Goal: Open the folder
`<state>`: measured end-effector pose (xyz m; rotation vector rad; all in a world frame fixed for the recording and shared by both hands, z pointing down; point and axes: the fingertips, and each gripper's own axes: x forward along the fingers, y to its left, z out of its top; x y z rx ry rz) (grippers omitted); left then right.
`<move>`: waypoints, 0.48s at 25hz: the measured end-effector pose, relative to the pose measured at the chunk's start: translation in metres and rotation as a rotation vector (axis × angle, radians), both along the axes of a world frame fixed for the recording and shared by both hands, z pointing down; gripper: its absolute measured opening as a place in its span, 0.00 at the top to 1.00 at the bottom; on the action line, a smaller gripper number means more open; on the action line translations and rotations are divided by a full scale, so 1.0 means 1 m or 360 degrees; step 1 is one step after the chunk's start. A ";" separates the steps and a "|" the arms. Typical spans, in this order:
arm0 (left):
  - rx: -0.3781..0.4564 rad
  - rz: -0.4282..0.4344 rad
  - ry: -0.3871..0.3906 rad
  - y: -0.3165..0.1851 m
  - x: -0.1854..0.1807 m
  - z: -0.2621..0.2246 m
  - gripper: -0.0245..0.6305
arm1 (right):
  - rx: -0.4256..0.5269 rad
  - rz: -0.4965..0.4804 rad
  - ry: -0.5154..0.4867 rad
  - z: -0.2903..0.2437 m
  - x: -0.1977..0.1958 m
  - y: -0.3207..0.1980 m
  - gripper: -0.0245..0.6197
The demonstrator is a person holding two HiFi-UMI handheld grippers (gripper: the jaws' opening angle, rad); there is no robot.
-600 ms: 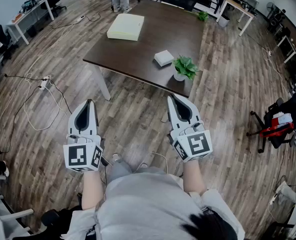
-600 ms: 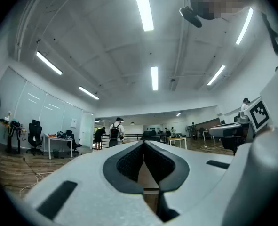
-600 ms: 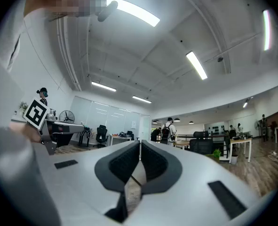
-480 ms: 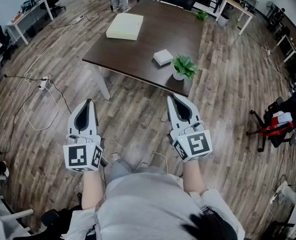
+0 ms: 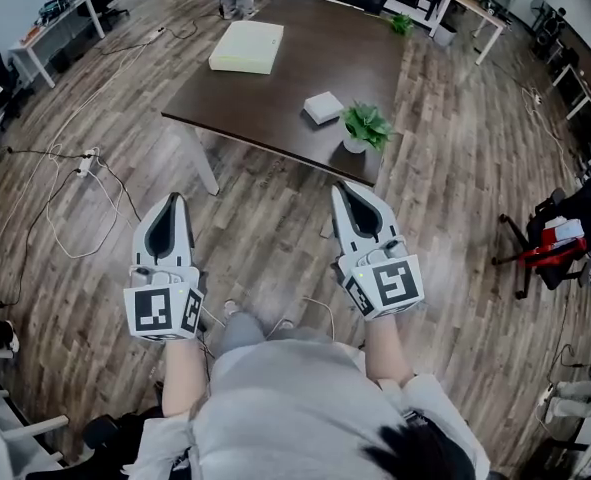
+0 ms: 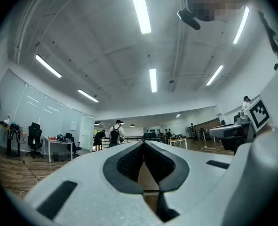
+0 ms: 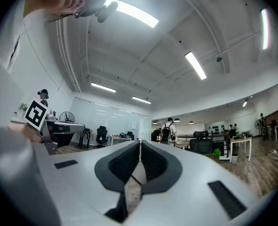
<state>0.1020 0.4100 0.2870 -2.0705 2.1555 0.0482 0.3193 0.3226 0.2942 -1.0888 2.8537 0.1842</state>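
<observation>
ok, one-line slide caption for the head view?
Left gripper and right gripper, jaws shut and empty, held short of the dark table with the pale folder, white box and potted plant.

You hold two grippers, the left gripper [image 5: 178, 204] and the right gripper [image 5: 342, 190]. One dark desk [image 5: 305, 63] stands ahead of you and carries three things: one folder [image 5: 247, 46] near its far left corner, and one white box [image 5: 323, 107] and one potted plant [image 5: 365, 128] toward its near right corner. A second plant [image 5: 402, 25] shows past the far right corner. Two more desks stand off to the sides, the left white desk [image 5: 37, 43] and the right white desk [image 5: 480, 13].
</observation>
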 end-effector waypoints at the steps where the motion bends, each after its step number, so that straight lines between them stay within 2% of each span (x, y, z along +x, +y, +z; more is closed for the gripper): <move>1: 0.0002 -0.0005 -0.0004 0.000 -0.001 -0.001 0.95 | 0.0003 0.0004 -0.0005 0.000 0.000 -0.001 0.94; 7: 0.0013 -0.0008 -0.0012 -0.008 -0.011 -0.003 0.95 | 0.0018 0.0001 -0.0066 -0.006 -0.008 -0.013 0.94; 12: 0.0014 0.0023 0.0011 -0.031 -0.033 0.001 0.95 | 0.0017 0.0006 -0.0048 -0.004 -0.031 -0.029 0.94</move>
